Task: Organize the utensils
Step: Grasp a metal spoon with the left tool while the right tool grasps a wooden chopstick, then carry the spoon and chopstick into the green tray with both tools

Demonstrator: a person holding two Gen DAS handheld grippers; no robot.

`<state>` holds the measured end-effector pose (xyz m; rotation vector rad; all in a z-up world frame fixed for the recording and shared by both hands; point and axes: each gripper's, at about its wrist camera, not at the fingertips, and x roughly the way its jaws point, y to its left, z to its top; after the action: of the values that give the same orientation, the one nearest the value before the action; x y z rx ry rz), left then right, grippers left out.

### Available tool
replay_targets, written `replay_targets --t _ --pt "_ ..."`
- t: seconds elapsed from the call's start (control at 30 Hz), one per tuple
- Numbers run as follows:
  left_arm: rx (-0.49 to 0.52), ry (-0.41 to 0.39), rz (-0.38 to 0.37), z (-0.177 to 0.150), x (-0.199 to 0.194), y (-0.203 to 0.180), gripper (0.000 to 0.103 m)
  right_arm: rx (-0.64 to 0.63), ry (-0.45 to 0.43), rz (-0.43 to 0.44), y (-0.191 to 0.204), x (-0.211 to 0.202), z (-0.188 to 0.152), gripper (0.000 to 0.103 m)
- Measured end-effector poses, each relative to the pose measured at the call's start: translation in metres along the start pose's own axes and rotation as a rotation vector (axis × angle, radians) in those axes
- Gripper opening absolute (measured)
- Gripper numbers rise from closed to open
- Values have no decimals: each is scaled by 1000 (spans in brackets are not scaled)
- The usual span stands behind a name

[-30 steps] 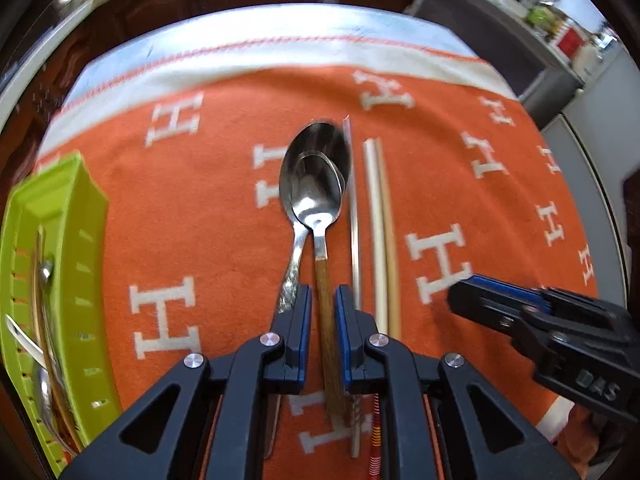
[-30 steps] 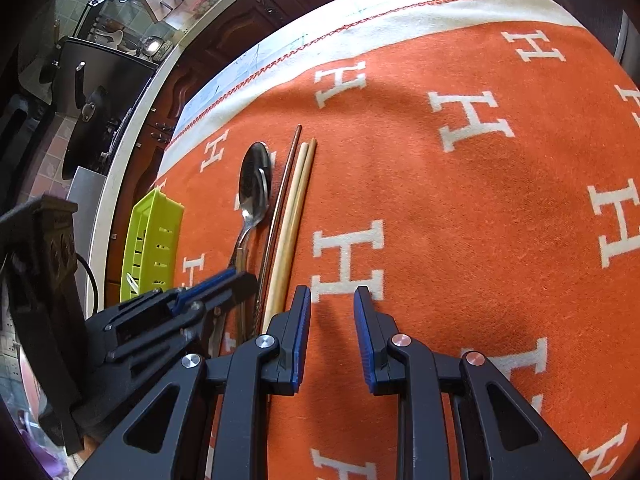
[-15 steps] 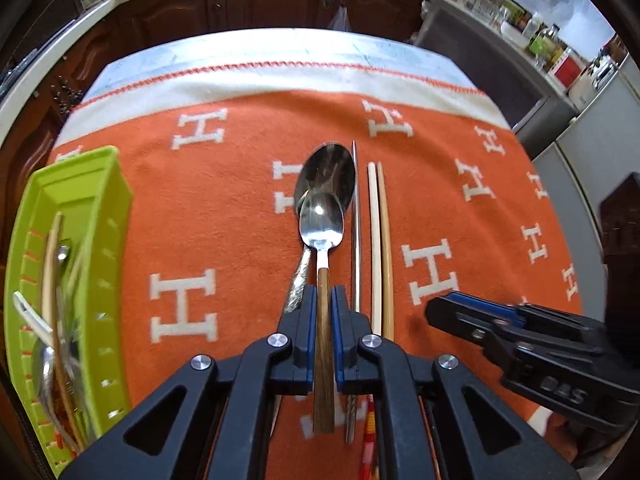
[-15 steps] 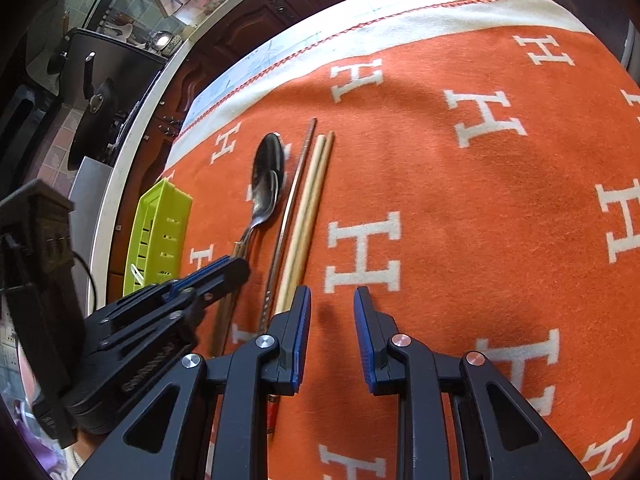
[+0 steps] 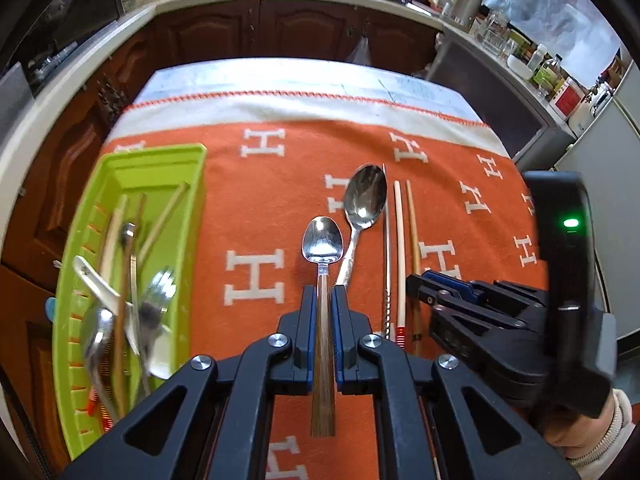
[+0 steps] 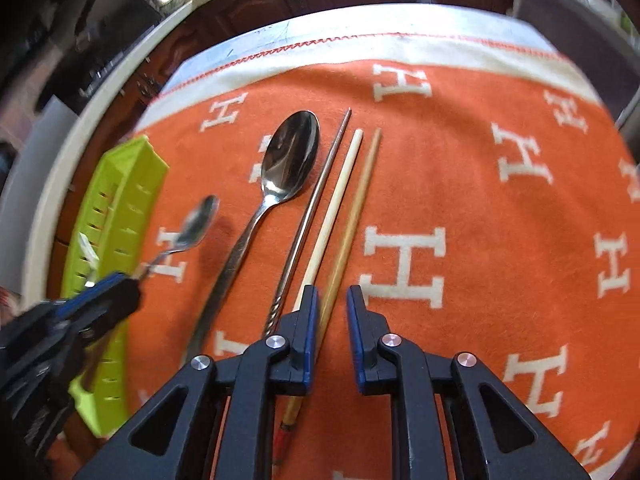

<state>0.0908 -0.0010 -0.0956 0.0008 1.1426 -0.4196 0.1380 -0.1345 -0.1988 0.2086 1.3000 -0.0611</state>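
While left claw [image 5: 322,304] clamps spoon [image 5: 322,256], handle end hidden, tray contents [image 5: 128,304] blurred.

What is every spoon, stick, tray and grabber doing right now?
Small wooden-handled spoon: clamped in the left gripper, lifted off the cloth.
Big spoon: lying flat on the orange cloth.
Metal chopstick: lying flat.
Pale chopstick: lying flat.
Tan chopstick: flat, between the right gripper's jaws, which have just been closing but have a gap.
Green tray: holding utensils.
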Motion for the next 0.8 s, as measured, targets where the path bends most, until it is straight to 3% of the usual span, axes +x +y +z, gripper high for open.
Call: replay_targets --t 0.13,0.4,0.57,0.8 --pt "-5 -67 29 -1 -23 6 4 -1 -5 -22 2 0 0 7" --pt "-50 -174 138 -11 -73 45 4 141 7 132 -34 -18 -4 5" --pt "-110 -159 193 -27 -72 82 4 193 -7 228 -42 -45 -7 5" --pt "-170 -95 207 -54 -53 117 5 139 -16 313 -7 -83 -7 5"
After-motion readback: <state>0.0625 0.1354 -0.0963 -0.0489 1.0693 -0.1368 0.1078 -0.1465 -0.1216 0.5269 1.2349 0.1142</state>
